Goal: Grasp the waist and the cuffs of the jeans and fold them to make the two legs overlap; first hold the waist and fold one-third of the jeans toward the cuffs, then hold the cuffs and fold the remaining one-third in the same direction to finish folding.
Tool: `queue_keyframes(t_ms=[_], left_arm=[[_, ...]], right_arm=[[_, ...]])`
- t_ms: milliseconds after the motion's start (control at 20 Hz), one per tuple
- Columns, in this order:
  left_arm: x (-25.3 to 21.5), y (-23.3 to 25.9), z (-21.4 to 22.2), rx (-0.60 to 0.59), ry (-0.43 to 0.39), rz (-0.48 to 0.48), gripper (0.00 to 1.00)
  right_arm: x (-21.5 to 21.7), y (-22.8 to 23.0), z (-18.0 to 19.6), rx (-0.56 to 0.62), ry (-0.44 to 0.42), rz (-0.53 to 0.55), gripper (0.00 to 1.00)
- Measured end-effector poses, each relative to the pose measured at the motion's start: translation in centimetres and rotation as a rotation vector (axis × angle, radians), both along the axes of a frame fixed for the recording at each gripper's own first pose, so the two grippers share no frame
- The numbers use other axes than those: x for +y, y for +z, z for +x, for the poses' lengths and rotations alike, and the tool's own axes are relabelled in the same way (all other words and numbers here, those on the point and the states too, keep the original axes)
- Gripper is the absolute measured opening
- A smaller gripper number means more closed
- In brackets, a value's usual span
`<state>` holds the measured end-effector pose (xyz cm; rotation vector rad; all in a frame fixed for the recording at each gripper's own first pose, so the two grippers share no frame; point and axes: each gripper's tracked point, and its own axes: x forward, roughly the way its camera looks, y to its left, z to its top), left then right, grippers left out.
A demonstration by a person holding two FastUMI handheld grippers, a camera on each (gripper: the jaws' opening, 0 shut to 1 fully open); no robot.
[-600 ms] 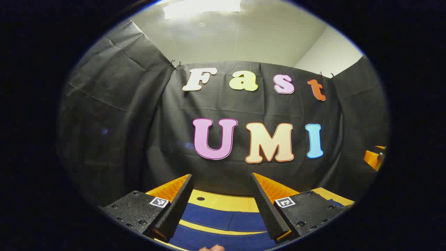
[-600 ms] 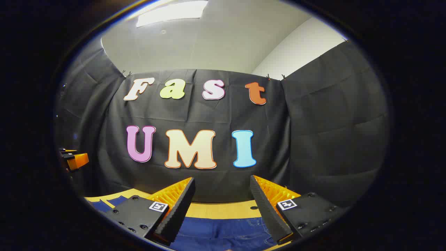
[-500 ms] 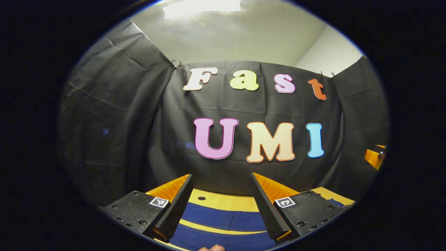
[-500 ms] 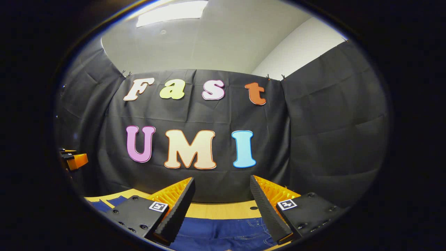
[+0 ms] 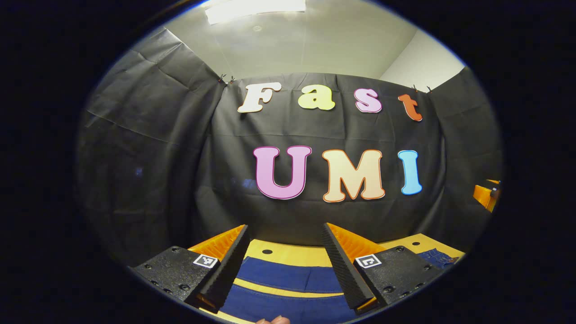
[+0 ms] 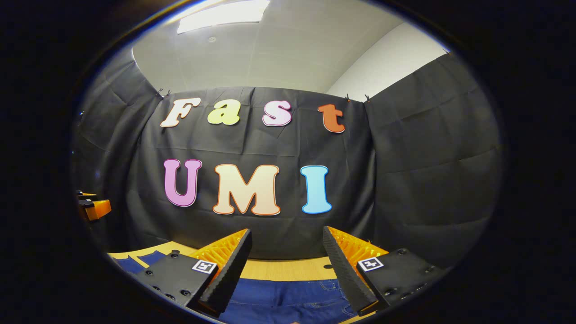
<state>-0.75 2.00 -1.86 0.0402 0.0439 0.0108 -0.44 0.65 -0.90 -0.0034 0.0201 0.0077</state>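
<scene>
Black cloth wall point(image 5: 180, 157) on three sides, pale ceiling point(image 5: 315, 45) with a lit panel above. Yellow worktop point(image 5: 288, 254) at the foot of the cloth, a small dark hole in it. Blue jeans point(image 5: 288, 279) lie flat on the worktop: in the left gripper view two legs run crosswise with a yellow strip of worktop between them. Left gripper point(image 5: 284, 263) open, fingers well apart, holding nothing, raised above the legs. Right gripper point(image 6: 286, 265) likewise open and empty, above the stitched upper part of the jeans point(image 6: 288, 297). A fingertip point(image 5: 274, 320) shows at the lower edge. Square coded markers on both grippers' fingers; no legible writing there
</scene>
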Motion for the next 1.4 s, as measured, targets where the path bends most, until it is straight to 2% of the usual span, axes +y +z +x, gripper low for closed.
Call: queue_keyframes(t_ms=[300,400,550,850,1150,1400], left_arm=[[1.9,-2.4,-1.1,0.042,-0.018,0.038,0.95],[2.5,-3.8,-1.8,0.066,-0.045,0.08,0.93],[4.1,-7.0,-2.8,0.136,-0.096,0.208,0.98],[8.2,-13.5,-5.6,0.312,-0.198,0.506,0.95],[9.5,-21.2,-8.6,0.475,-0.403,0.838,0.95],[11.3,-26.9,-10.6,0.621,-0.516,0.975,0.95]], right_arm=[[1.2,-0.9,-1.3,0.004,-0.003,-0.009,0.98],[1.4,-1.5,-1.8,0.007,-0.005,-0.006,0.98],[1.8,-2.6,-2.5,0.028,-0.006,0.006,0.98],[1.7,-4.4,-3.4,0.053,-0.008,0.003,0.98],[-0.3,-6.2,-4.5,0.09,-0.048,-0.011,0.98],[-2.4,-7.5,-5.5,0.119,-0.089,-0.038,0.98]])
